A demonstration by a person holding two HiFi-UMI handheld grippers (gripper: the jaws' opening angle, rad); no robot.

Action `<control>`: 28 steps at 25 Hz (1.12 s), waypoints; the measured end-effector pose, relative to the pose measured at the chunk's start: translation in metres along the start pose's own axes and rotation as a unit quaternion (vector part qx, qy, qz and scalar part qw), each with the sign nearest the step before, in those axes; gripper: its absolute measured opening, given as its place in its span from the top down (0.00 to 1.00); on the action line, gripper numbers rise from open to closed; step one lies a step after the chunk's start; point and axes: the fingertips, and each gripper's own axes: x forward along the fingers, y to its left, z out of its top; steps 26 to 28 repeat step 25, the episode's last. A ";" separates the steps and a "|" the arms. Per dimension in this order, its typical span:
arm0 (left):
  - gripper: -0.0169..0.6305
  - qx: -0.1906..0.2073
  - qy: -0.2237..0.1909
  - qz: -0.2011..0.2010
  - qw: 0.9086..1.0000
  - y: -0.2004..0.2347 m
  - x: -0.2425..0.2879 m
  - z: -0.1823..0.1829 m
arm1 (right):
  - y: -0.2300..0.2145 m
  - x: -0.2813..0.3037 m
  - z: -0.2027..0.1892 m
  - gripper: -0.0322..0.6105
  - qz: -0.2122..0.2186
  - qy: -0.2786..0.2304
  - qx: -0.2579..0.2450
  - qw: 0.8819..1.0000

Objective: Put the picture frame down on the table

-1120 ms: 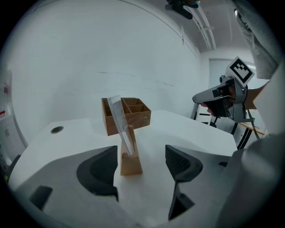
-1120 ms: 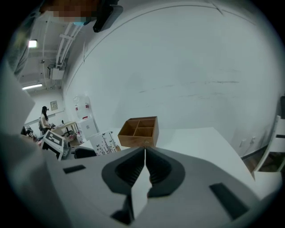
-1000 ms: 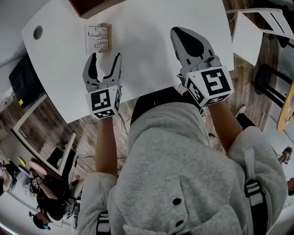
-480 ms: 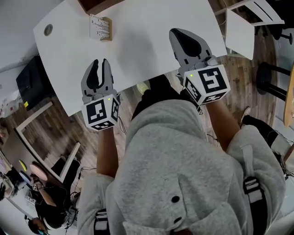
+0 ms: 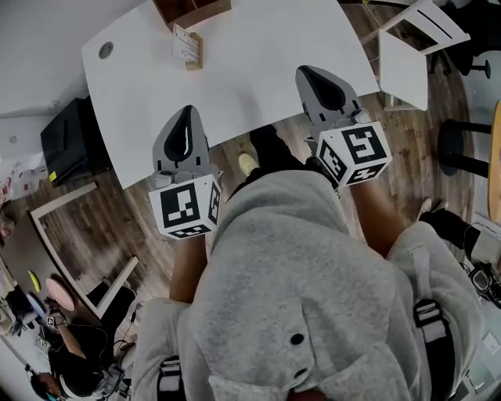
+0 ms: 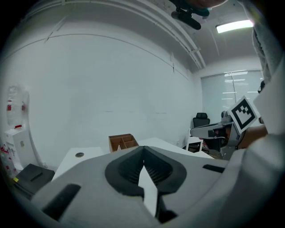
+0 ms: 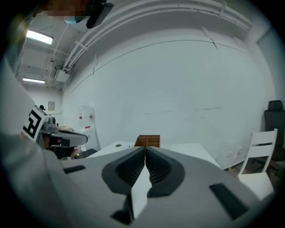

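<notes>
**Picture frame** (image 5: 187, 48): lies on the white worktop (image 5: 258, 63) towards its far left, near the wooden compartment box (image 5: 192, 9). Nothing touches it, and it is well apart from both tongs.

**Left tongs** (image 5: 186, 114): jaws together with nothing between them. They have just been closing; a second ago they stood wide apart, just short of the frame. They are now drawn back past the worktop's near edge, towards the person's chest.

**Right tongs** (image 5: 308, 72): jaws together and empty, as before. They too are pulled back, with only the tips over the worktop.

**Status:** the frame is down and released, so the task looks complete. Only the withdrawal appears to remain.
</notes>
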 end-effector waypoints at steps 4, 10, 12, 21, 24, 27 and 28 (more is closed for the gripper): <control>0.94 0.021 -0.014 0.008 1.000 -0.004 -0.017 0.016 | 0.010 -0.007 0.000 0.91 0.001 -0.002 -0.010 1.000; 0.94 0.021 -0.022 0.024 0.999 0.007 -0.027 0.023 | 0.016 -0.003 0.010 0.91 0.005 -0.017 -0.013 1.000; 0.94 0.018 -0.024 0.023 0.999 0.008 -0.027 0.023 | 0.017 -0.002 0.013 0.91 0.006 -0.020 -0.014 1.000; 0.94 0.018 -0.021 0.013 1.000 0.005 -0.017 0.018 | 0.017 0.004 0.015 0.91 0.008 -0.024 -0.017 1.000; 0.94 0.019 -0.019 0.014 1.000 0.008 -0.012 0.017 | 0.016 0.008 0.013 0.91 0.009 -0.023 -0.016 1.000; 0.94 0.020 -0.018 0.015 1.000 0.008 -0.010 0.017 | 0.015 0.009 0.013 0.91 0.010 -0.023 -0.016 1.000; 0.94 0.020 -0.018 0.015 1.000 0.008 -0.010 0.017 | 0.015 0.009 0.013 0.91 0.010 -0.023 -0.016 1.000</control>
